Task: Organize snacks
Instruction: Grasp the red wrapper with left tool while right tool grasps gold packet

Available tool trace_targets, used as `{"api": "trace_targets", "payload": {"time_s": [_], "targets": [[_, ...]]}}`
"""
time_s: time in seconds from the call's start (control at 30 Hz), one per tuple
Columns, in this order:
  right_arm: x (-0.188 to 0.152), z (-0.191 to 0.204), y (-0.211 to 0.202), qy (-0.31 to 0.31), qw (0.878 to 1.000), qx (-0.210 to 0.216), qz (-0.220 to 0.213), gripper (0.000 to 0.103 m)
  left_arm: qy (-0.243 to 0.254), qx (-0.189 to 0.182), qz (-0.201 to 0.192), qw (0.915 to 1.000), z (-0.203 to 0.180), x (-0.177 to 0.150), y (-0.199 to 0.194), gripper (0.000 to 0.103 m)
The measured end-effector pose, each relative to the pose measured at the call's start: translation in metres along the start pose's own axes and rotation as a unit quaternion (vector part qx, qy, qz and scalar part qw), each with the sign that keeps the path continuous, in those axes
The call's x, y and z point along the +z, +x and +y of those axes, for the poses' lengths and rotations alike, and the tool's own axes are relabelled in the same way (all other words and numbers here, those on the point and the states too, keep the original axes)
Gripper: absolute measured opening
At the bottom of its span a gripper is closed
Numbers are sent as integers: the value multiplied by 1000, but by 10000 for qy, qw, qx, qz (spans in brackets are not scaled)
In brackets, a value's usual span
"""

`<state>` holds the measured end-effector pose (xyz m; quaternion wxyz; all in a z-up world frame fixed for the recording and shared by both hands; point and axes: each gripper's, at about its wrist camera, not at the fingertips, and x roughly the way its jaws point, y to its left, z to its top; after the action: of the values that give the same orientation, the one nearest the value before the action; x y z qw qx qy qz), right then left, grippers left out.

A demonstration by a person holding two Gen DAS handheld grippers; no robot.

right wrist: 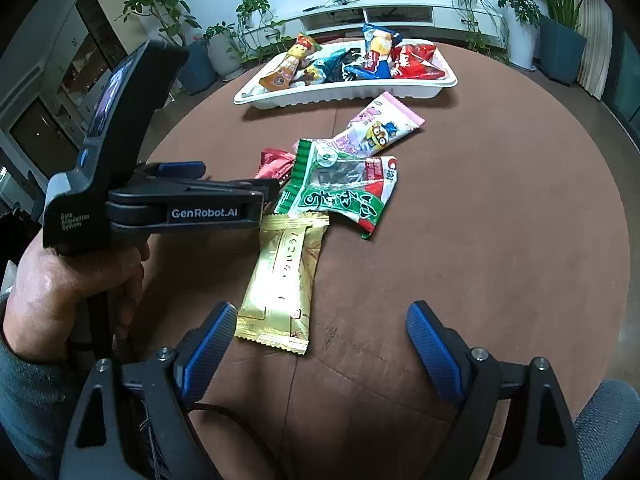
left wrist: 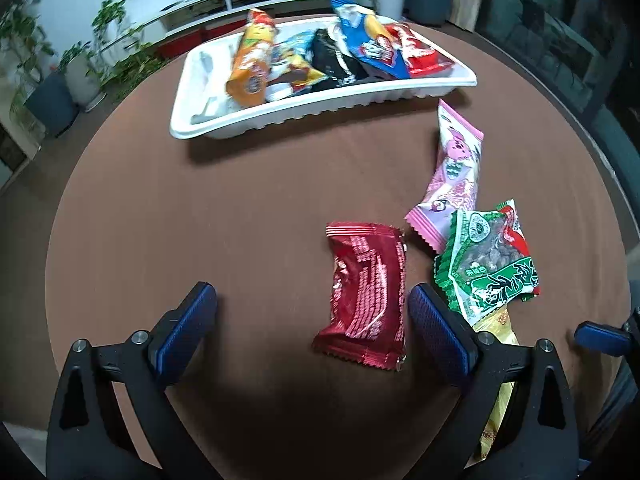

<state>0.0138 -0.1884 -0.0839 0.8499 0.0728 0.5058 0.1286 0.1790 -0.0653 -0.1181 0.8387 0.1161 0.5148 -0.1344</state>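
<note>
Both the left gripper and right gripper are hanging wide open, empty, over the round brown table; the dark red snack packet is lying between the left jaws, untouched, well short of the white tray at the far edge.

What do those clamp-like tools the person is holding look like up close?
Each is a black plastic clamp with two triangular-cutout arms, silver screws and ribbed blue pads. Seen from the right wrist, the left gripper has a pistol-style handle, white "GenRobot.AI" and "Data Acquisition System" lettering, and a small lit screen. A black cable trails below. The hand wears a grey-blue sleeve.
</note>
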Motion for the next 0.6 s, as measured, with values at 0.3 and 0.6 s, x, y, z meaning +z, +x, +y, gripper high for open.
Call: {"api": "trace_targets", "payload": {"time_s": [0.3, 0.6], "targets": [[4, 5, 4, -87, 10000, -5, -4, 89, 265, -367, 1, 9990, -4, 6, 1, 57], [11, 18, 12, -305, 9995, -64, 29, 89, 293, -454, -54, 9985, -5, -10, -10, 34]]}}
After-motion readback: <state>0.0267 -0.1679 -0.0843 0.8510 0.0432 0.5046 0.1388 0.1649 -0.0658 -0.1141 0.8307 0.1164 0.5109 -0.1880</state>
